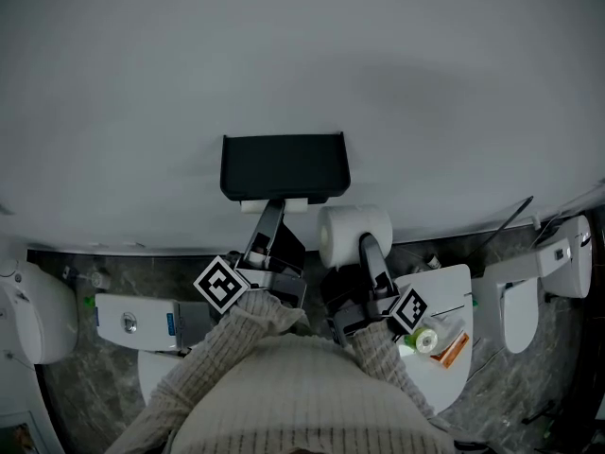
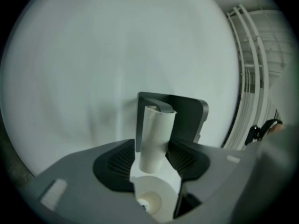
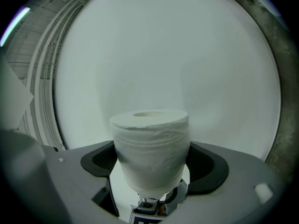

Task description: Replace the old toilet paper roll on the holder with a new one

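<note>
Head view: roll (image 1: 352,233) in right claw (image 1: 367,252), blurry orange packet (image 1: 454,350) perhaps labelled.

sleeved arms (image 1: 236,334) come up from the bottom centre of the frame. left gripper (image 1: 271,212) at centre, tilted slightly up, jaws wide apart either side of a cardboard tube (image 2: 156,134). right gripper (image 1: 362,246) just to its right, same tilt, jaws clamped on a full roll (image 3: 150,148).

- Pale cardboard tube (image 1: 251,206): mostly hidden under the black plastic wall holder (image 1: 284,164) in the head view.
- Full white toilet-paper roll (image 3: 152,139): bottom hidden between the right gripper (image 3: 153,164) jaws.
- Small green and orange items (image 1: 437,340) on the white flat surface (image 1: 444,287): too small to identify.
</note>
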